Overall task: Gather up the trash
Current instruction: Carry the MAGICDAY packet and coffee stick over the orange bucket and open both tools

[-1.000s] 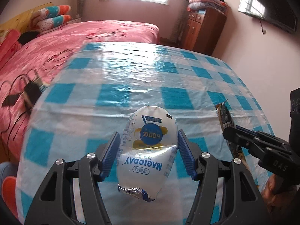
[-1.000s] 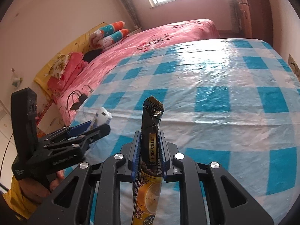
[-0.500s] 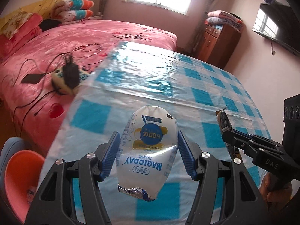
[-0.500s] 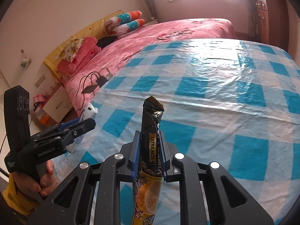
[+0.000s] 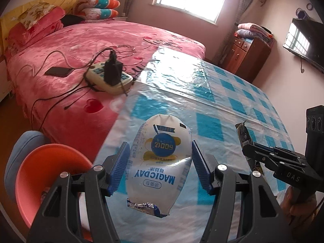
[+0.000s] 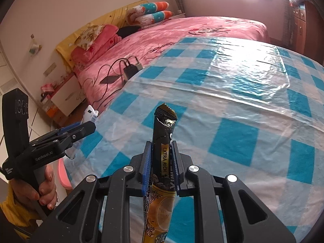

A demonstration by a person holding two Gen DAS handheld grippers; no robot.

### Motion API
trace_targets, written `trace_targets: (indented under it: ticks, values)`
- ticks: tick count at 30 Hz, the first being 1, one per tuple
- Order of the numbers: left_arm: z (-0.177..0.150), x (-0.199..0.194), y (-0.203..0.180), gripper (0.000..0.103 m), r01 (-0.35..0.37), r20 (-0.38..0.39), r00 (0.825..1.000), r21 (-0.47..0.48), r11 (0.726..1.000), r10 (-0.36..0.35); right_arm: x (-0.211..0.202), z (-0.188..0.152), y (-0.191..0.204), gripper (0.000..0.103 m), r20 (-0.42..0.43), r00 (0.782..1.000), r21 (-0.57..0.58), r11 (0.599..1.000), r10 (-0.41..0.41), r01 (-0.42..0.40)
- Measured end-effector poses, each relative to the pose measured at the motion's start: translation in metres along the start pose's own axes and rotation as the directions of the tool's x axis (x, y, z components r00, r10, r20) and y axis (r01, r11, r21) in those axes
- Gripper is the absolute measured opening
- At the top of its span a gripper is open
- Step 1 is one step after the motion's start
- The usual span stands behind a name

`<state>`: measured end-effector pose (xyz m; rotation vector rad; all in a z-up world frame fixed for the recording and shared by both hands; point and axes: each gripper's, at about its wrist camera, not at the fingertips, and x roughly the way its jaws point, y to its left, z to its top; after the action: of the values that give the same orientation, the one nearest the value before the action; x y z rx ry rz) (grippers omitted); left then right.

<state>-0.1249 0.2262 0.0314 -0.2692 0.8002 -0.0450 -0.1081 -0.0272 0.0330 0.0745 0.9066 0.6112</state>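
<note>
Left gripper (image 5: 159,168): blue pads pinching white MAGICDAY pouch (image 5: 160,162), held above near-left corner of blue-checked tablecloth (image 5: 212,93). Orange bin (image 5: 40,174) below, at left. Right gripper (image 6: 161,162): pads pressed together on dark coffee sachet (image 6: 165,139), upright above cloth. Pink bed (image 5: 81,46) beyond.

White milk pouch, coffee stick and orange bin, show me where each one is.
White milk pouch (image 5: 160,162): left wrist view, its printed front.
Coffee stick (image 6: 165,133): right wrist view, dark upper part above the pads.
Orange bin (image 5: 46,156): left wrist view, its inner wall.
</note>
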Motion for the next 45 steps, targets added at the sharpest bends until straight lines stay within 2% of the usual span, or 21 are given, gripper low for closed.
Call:
trace_targets:
  ticks: [8,16,22,29,35,41,44,45]
  values:
    - [-0.007,-0.018,0.033,0.063,-0.015,0.024,1.000,-0.055,0.998,0.017,0.010,-0.001,0.025,0.020,-0.030,0.999,-0.025,0.999,0.019,-0.019]
    - [-0.016,-0.042,0.076,0.063,-0.073,0.050,0.996,-0.122,0.990,0.079,0.013,0.005,0.057,0.020,-0.059,0.989,-0.022,0.991,0.132,-0.134]
    - [-0.027,-0.054,0.121,0.063,-0.134,0.048,0.988,-0.210,0.968,0.147,0.025,0.012,0.093,0.020,-0.092,0.979,-0.055,0.981,0.181,-0.187]
    - [-0.042,-0.061,0.158,0.063,-0.168,0.032,0.982,-0.289,0.942,0.185,0.041,0.025,0.137,0.020,-0.133,0.953,-0.079,0.956,0.272,-0.284]
    - [-0.057,-0.059,0.176,0.063,-0.173,0.007,0.982,-0.342,0.923,0.187,0.057,0.033,0.176,0.020,-0.168,0.914,-0.079,0.919,0.369,-0.386]
    - [-0.068,-0.059,0.191,0.063,-0.179,-0.004,0.981,-0.384,0.906,0.193,0.077,0.037,0.201,0.021,-0.192,0.888,-0.067,0.897,0.418,-0.436]
    - [-0.071,-0.058,0.196,0.064,-0.184,-0.012,0.980,-0.401,0.897,0.196,0.093,0.036,0.210,0.027,-0.219,0.873,-0.040,0.890,0.436,-0.455]
    - [-0.073,-0.057,0.197,0.068,-0.184,-0.018,0.981,-0.406,0.895,0.193,0.100,0.035,0.213,0.043,-0.231,0.873,-0.036,0.893,0.429,-0.449]
